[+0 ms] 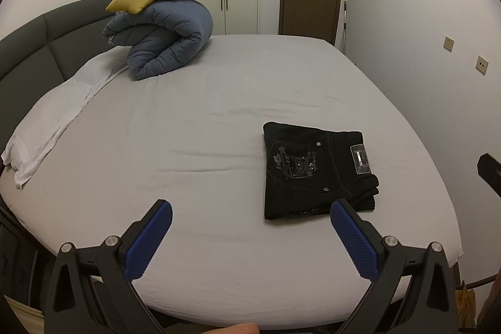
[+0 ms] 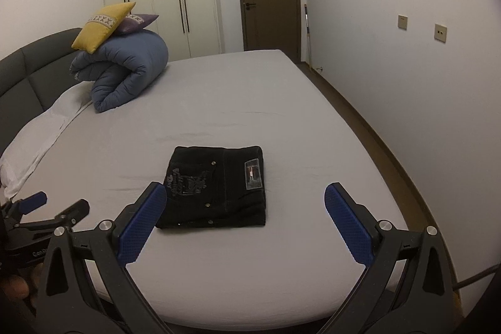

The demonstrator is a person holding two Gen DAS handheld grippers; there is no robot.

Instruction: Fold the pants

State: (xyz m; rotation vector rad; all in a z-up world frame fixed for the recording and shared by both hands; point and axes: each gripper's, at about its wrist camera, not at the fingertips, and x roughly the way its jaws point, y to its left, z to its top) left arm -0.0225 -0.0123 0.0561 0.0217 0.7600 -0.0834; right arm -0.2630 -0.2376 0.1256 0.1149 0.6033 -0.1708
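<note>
Nearest, the left claw (image 1: pixel 250 210) and right claw (image 2: pixel 245 193) hang spread apart, holding nothing. Beyond them the black denim pants (image 2: pixel 216 187) lie folded square on the grey-sheeted bed (image 2: pixel 219 102), with a rolled blue duvet (image 2: pixel 122 77) farther back.

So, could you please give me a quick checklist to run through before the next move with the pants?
1. Black pants folded into a compact rectangle: ok.
2. Pants lying flat on the bed sheet: ok.
3. Left hand-held gripper open, holding nothing: ok.
4. Right hand-held gripper open, holding nothing: ok.
5. Fold edges tidy: not ok, layers stick out at one corner.
6. Rolled blue duvet well apart from the pants: ok.
</note>
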